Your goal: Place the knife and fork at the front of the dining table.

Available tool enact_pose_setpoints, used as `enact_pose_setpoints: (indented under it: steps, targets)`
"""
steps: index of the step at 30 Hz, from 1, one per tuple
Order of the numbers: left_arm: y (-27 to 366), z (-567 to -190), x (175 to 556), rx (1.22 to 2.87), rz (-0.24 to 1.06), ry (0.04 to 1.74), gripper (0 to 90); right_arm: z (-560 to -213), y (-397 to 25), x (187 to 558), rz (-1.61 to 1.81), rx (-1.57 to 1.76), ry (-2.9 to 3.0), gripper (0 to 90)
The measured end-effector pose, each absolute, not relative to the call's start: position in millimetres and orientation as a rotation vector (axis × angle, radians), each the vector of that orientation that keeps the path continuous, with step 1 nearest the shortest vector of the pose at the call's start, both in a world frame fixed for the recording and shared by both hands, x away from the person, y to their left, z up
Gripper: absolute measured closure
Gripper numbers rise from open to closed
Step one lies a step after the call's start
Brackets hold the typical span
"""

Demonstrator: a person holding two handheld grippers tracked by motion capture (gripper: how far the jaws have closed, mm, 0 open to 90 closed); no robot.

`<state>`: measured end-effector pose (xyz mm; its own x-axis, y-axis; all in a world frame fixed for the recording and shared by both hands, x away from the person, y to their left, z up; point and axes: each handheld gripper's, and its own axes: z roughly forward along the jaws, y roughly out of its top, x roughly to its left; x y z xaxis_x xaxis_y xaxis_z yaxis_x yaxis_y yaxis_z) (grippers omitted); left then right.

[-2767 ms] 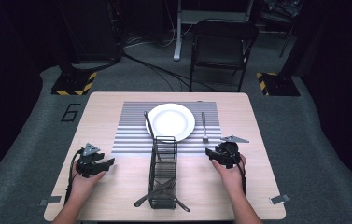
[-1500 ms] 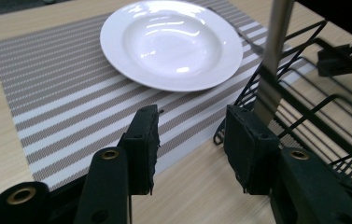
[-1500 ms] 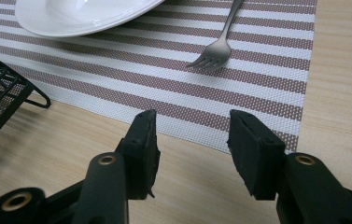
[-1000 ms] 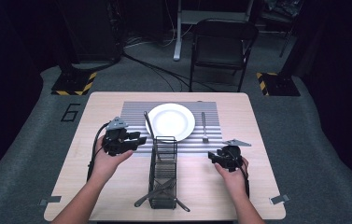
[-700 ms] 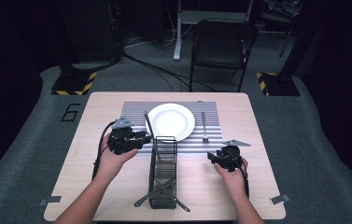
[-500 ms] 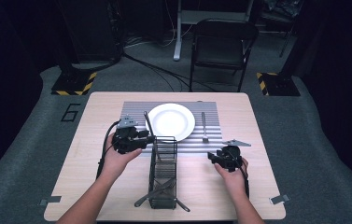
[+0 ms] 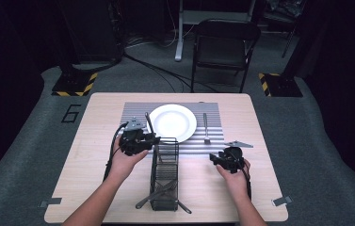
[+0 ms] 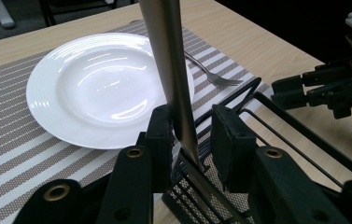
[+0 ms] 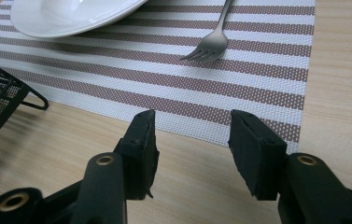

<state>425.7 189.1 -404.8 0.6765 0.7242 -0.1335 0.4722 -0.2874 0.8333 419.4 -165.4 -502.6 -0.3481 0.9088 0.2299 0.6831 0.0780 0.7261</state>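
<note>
1. Lower middle of the left gripper view: the left gripper [image 8: 190, 140] has its fingers parted around a long flat steel knife [image 8: 171, 79], the blade against the left finger [image 8: 159, 135] and a gap to the other. I judge the grasp is under way; next comes closing, then lifting straight up.
2. The knife stands in the black wire caddy [image 7: 165, 174], mid-bench.
3. Lower right of the high view: the right gripper [image 7: 222, 160] waits open, empty.
4. Farther off: a round white plate [image 7: 171, 123] and a steel fork [image 7: 205, 128].

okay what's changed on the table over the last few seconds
The left gripper moved from the table's left edge forward and inward to the basket; its open jaws now straddle the knife standing there. The right gripper, plate and fork stayed put.
</note>
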Motion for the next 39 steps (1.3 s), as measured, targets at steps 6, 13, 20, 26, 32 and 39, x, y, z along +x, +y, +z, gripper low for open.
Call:
enact_pose_setpoints:
  steps: [6,13,20,26,32,39]
  targets:
    - [189.1,-406.4,423.7,1.928,0.336,0.925,73.3,-503.4,-165.5,419.9,1.141,1.594,2.078,50.7]
    - [187.8,-406.4,418.5,1.932,0.382,0.919,79.4,-504.5,-166.3,420.5,1.140,1.607,2.078,50.8]
    - [186.2,-406.5,411.7,1.920,0.393,0.912,80.7,-505.0,-167.6,420.4,1.141,1.619,2.074,50.8]
    - [178.0,-406.2,407.9,1.921,0.400,0.885,81.6,-505.8,-166.8,421.0,1.144,1.624,2.076,50.8]
    - [173.4,-404.1,410.2,1.936,0.385,0.882,82.0,-505.7,-167.6,421.1,1.145,1.627,2.077,50.8]
    - [170.4,-395.4,409.5,1.970,0.394,0.859,82.1,-507.2,-169.3,422.5,1.144,1.631,2.079,50.7]
